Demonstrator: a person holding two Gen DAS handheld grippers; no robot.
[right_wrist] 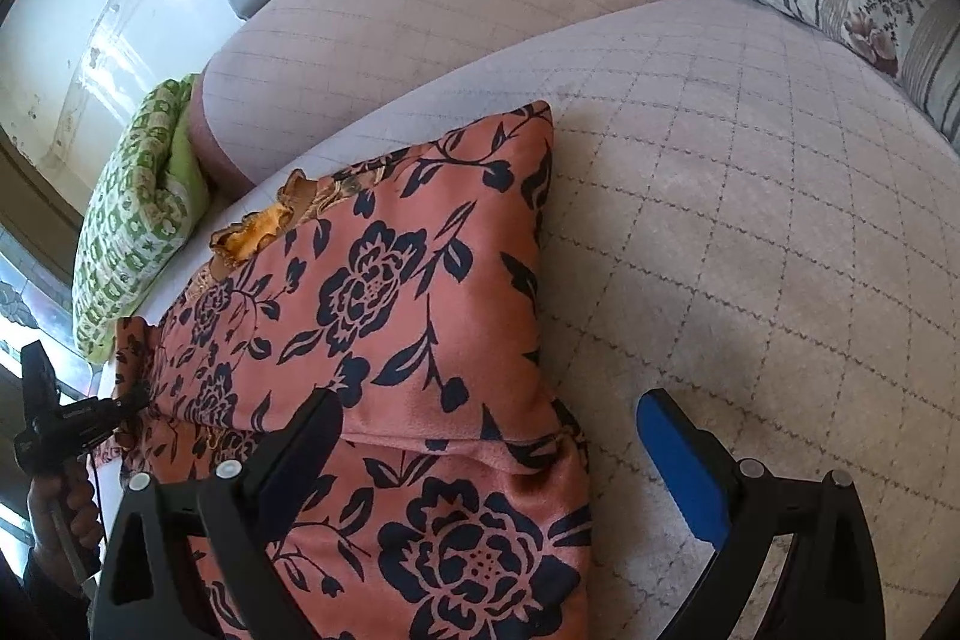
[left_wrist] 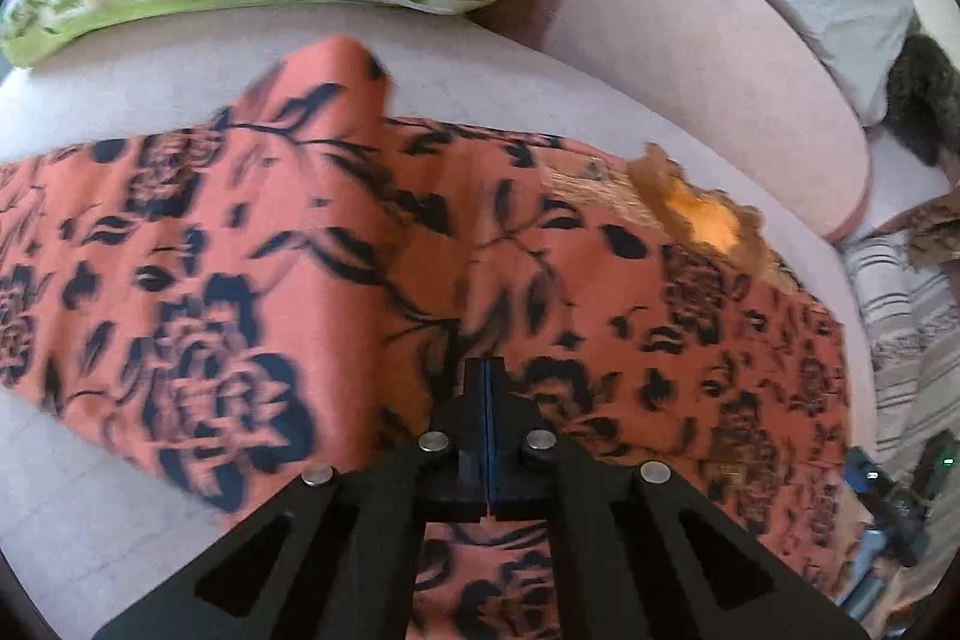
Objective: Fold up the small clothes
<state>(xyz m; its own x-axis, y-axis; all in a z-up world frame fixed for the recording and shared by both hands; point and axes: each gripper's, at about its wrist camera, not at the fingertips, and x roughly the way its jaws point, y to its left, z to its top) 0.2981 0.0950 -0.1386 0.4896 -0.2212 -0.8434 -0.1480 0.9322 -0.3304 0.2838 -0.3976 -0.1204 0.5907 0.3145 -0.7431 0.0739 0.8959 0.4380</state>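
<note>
A: Item one, your left gripper?
B: Pressed together, pinching the floral garment on the quilted sofa seat.
A: Your right gripper?
B: Spread wide over the garment's folded edge.

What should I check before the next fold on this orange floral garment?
1. Left tongs closed on the floral garment: ok, jaws together at the cloth's edge.
2. Right tongs open: ok.
3. Right tongs straddling the garment's right edge: ok.
4. First fold lying flat: ok, crease visible.
5. Quilted surface on the right free for the fold: ok.
6. Cloth layers caught by left tongs: cannot tell.
</note>
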